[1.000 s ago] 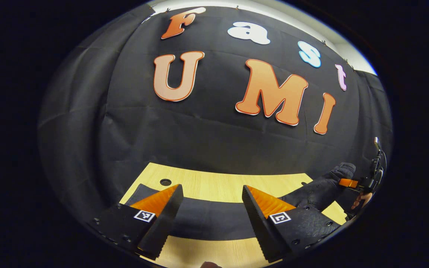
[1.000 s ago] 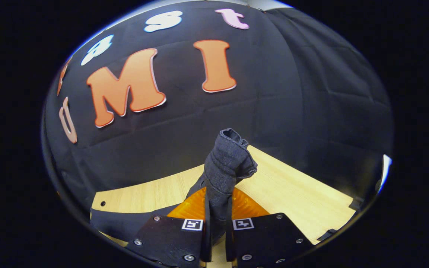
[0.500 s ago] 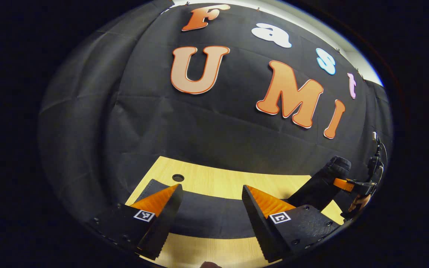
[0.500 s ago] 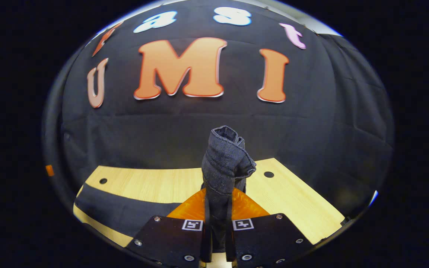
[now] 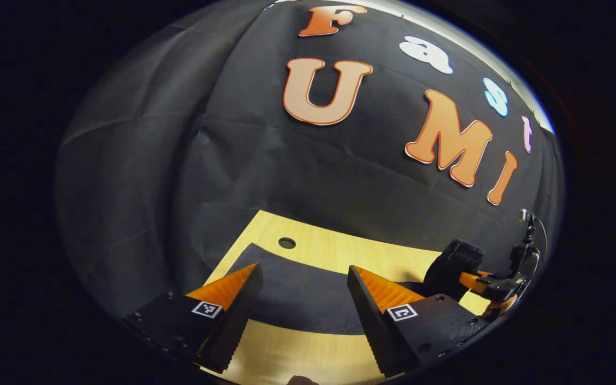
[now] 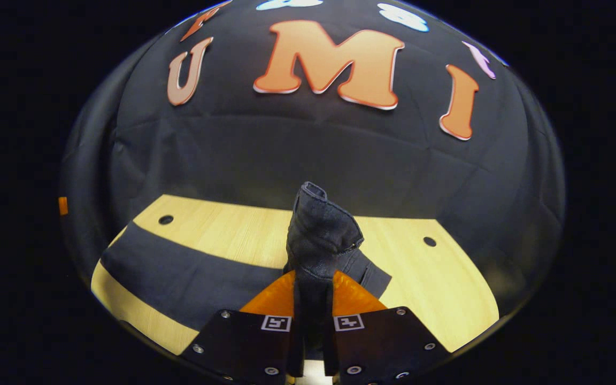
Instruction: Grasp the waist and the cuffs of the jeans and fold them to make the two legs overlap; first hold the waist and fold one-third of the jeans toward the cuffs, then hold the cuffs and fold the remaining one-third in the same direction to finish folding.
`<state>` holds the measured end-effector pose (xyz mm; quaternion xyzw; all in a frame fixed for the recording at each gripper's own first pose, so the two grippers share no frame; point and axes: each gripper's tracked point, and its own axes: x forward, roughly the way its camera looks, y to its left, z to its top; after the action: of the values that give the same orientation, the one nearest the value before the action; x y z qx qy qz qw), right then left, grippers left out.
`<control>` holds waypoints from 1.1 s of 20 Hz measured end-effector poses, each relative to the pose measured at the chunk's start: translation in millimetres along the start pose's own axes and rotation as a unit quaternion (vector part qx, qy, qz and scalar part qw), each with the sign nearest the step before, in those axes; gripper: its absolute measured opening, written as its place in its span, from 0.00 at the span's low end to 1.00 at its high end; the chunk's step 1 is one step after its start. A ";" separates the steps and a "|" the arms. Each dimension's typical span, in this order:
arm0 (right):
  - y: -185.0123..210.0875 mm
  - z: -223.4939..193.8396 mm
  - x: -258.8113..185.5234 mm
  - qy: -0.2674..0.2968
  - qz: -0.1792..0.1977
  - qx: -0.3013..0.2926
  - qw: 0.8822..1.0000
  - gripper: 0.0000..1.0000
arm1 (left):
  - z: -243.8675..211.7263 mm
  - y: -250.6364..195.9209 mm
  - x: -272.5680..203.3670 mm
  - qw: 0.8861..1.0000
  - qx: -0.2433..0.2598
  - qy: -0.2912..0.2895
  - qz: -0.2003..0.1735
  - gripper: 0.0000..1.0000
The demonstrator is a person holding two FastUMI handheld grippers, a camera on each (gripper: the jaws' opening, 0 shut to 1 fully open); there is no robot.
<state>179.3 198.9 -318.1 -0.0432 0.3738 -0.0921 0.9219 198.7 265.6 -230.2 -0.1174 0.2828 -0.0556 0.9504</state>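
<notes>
Dark jeans [image 5: 297, 291] lie as a long band across the light wooden table [image 5: 340, 248]. My left gripper [image 5: 304, 267] hovers open over the band near its left end, with nothing between its orange fingers. In the right gripper view the same jeans [image 6: 179, 272] stretch to the left, and one end rises in a thick bunched fold [image 6: 321, 235]. My right gripper [image 6: 313, 278] is shut on that fold, which sticks up past the fingertips. The left gripper view shows that gripper [image 5: 474, 280] far right, holding the raised end [image 5: 455, 262]; I cannot tell whether it is waist or cuffs.
The booth's black cloth wall stands close behind the table. The tabletop has a small round hole [image 5: 287, 243] near its back left corner and another [image 6: 429, 241] at back right. Bare wood [image 6: 436, 289] lies right of the held fold.
My right gripper has come down and swung left with the jeans end, which now stands lower over the table. The left gripper has shifted along the band, still open.
</notes>
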 end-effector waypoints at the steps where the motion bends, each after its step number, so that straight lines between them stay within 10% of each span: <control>1: 11.6 -7.0 7.9 0.012 0.012 -0.001 1.000 0.14 | -2.8 6.5 -0.1 1.000 -0.002 0.005 0.005 0.96; 4: 36.7 -39.0 20.7 0.060 0.029 0.002 0.998 0.15 | -11.4 22.3 -2.5 1.000 -0.007 0.016 0.017 0.96; 15: 82.6 -55.6 -16.8 0.086 0.099 0.023 0.991 0.66 | -45.9 58.2 13.3 0.996 -0.034 0.072 0.031 0.96; 22: 50.4 -19.5 -50.4 0.040 0.059 0.044 0.996 0.76 | -94.4 88.6 69.9 0.973 -0.116 0.187 0.064 0.95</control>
<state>137.2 258.3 -305.1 0.0231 0.4077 -0.0551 0.9112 208.5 321.1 -366.0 -0.1956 0.4669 0.0174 0.8622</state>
